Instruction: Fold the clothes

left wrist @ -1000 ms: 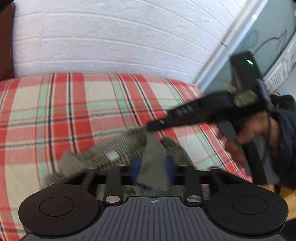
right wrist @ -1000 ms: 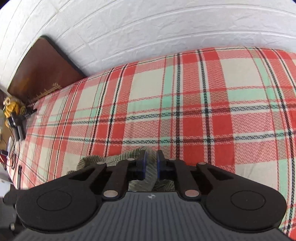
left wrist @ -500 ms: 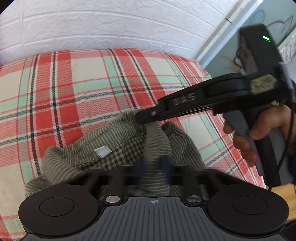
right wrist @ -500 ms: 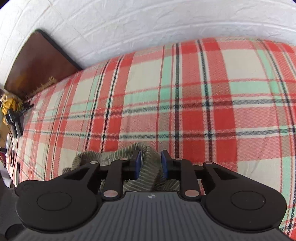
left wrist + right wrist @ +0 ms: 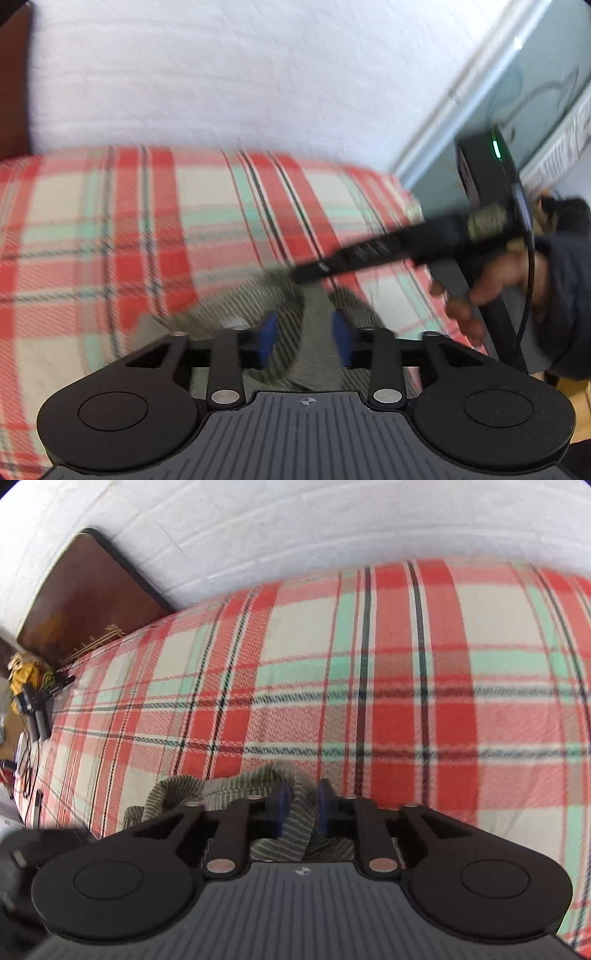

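While both tools work the same piece of cloth, the olive striped garment [image 5: 236,306] is bunched rather than flat, lying on the red plaid bedspread [image 5: 110,229] directly ahead of and beneath the fingers. In the left wrist view, the left gripper [image 5: 303,332] has its blue pads [image 5: 266,338] pressed onto a fold of the fabric that runs up between them; the pads stand somewhat apart only because the bunched cloth fills the gap. The right gripper [image 5: 300,802] likewise pinches a thick striped roll of the garment between its own blue pads, seen plainly in the right wrist view, with more of the cloth spilling out to the left of its fingers.

From the left camera, the right gripper's black fingers come in from the right and meet the cloth just ahead of the left pads, so the two grips sit close together on the garment. That closeness suggests the pair is holding one edge or a collar region at two neighbouring points, probably so the piece can be lifted, shaken or drawn out square. Motion blur softens the left view, so which part of the garment is held cannot be told.

The garment is crumpled and no neat fold shows; it could equally be on its way to being spread or being gathered for a fold.
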The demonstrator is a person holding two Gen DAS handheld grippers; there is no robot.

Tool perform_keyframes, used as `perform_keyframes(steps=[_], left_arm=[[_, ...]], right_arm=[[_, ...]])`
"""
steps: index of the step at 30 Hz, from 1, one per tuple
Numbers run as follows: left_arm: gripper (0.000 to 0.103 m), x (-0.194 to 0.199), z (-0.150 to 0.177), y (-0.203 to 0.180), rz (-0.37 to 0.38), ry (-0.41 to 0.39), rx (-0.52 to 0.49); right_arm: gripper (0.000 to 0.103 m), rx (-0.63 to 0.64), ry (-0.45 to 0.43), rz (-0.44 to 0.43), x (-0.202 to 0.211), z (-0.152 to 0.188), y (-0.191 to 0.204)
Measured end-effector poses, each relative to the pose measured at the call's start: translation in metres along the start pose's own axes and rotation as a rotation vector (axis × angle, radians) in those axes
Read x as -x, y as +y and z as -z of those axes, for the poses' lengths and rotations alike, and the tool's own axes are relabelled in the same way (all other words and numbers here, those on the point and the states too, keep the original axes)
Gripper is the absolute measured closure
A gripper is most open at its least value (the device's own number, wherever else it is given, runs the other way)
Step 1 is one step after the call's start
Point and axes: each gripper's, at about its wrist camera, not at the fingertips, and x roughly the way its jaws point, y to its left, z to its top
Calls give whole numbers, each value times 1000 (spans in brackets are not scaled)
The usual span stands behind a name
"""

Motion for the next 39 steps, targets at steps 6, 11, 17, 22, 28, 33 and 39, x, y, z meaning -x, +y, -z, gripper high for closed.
perform_keyframes(steps=[6,11,17,22,28,33,39], left_arm=[[46,-9,-33,53,-208,87,7],[47,-47,-45,67,-230,269,-30],[46,-68,-38,64,-216,374,-54],[55,-72,-34,76,-241,398,22],[98,-62,-29,87,-284,327,90],[103,-48,-16,92,-348,261,117],[103,-42,-6,100,-384,220,177]], right_arm=[[68,69,-14,8,3,-21,5],[68,77,13,-2,-10,-23,12],[68,65,29,-2,-16,-22,10],[68,55,52,4,-23,-21,9],[79,43,101,4,-32,-18,5],[97,-4,95,12,-27,-11,-5],[97,-34,83,19,-25,-8,-10]])
